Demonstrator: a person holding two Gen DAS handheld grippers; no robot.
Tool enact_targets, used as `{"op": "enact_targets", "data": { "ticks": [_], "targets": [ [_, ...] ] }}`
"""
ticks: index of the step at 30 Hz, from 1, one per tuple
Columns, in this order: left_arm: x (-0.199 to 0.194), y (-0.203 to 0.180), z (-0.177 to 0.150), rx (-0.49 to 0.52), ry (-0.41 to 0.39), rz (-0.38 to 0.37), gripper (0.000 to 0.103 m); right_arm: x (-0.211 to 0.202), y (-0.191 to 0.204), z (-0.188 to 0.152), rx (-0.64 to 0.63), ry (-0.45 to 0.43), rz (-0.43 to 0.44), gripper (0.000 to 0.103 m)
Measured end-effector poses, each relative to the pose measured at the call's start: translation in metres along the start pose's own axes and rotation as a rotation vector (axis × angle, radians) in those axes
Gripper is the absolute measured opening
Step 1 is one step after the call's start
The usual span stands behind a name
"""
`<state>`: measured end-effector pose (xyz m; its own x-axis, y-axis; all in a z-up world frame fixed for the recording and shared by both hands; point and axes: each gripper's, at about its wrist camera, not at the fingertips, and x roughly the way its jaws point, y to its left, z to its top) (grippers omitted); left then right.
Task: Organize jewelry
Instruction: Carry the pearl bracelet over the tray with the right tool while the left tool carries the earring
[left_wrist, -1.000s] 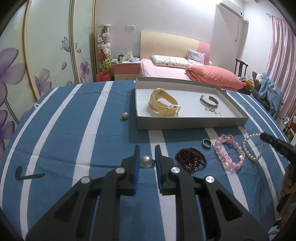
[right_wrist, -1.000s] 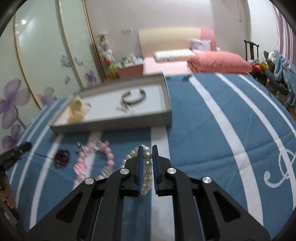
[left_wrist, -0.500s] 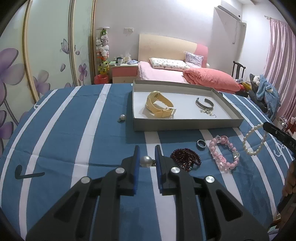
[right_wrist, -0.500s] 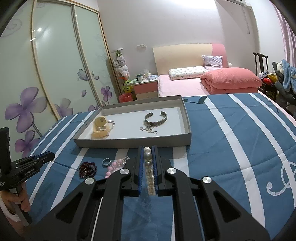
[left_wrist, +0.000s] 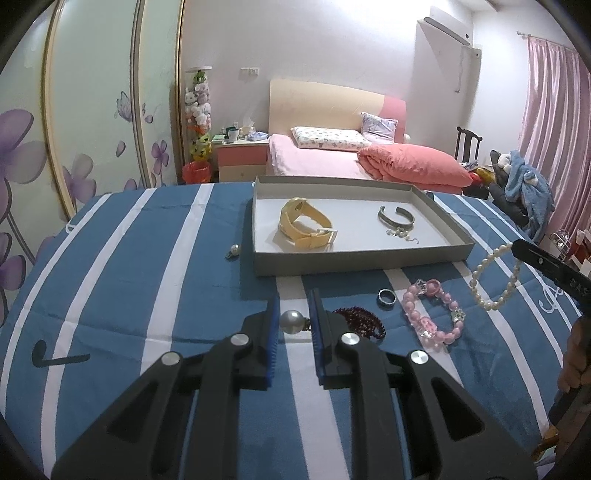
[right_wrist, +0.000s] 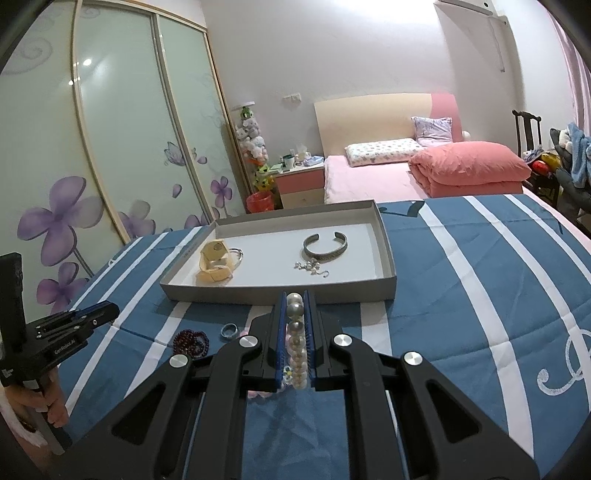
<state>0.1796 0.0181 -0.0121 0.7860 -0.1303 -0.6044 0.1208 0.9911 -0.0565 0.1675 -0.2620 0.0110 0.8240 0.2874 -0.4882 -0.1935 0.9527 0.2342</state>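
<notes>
My left gripper (left_wrist: 293, 314) is shut on a single pearl earring (left_wrist: 291, 321), just above the blue striped cloth. My right gripper (right_wrist: 295, 297) is shut on a white pearl bracelet (right_wrist: 296, 332). In the left wrist view that bracelet (left_wrist: 495, 280) hangs in the air from the right gripper (left_wrist: 519, 246), to the right of the grey tray (left_wrist: 362, 260). The tray holds a yellow watch (left_wrist: 303, 225), a silver cuff (left_wrist: 395, 218) and a small chain piece (left_wrist: 400, 233). A ring (left_wrist: 386, 297), a dark red bead bracelet (left_wrist: 364, 323), a pink bead bracelet (left_wrist: 432, 314) and a second pearl earring (left_wrist: 233, 251) lie on the cloth.
The tray (right_wrist: 280, 293) stands at the table's far middle. Beyond it are a pink bed (left_wrist: 369, 162) and a nightstand (left_wrist: 242, 158); flowered wardrobe doors (right_wrist: 110, 147) line the left. A chair piled with clothes (left_wrist: 524, 184) stands at the right. A hand (left_wrist: 574, 362) grips the right tool.
My right gripper has risen with the pearl bracelet, lifting it off the cloth so that it hangs free. My left gripper has kept its place with the pearl earring in it.
</notes>
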Motion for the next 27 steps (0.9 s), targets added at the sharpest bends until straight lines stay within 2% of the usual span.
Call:
{"op": "enact_targets", "data": {
  "ticks": [12, 20, 27],
  "targets": [
    [-0.006, -0.009, 0.023, 0.016, -0.091, -0.014, 0.017, 0.0, 0.018, 0.019, -0.04, -0.065, 0.024, 0.01],
    [-0.002, -0.017, 0.036, 0.027, -0.12, -0.029, 0.017, 0.003, 0.03, 0.033, -0.075, -0.107, 0.033, 0.01],
    [0.007, -0.022, 0.06, 0.023, -0.159, -0.056, 0.017, 0.011, 0.035, 0.049, -0.092, -0.154, 0.038, 0.01]
  ]
}}
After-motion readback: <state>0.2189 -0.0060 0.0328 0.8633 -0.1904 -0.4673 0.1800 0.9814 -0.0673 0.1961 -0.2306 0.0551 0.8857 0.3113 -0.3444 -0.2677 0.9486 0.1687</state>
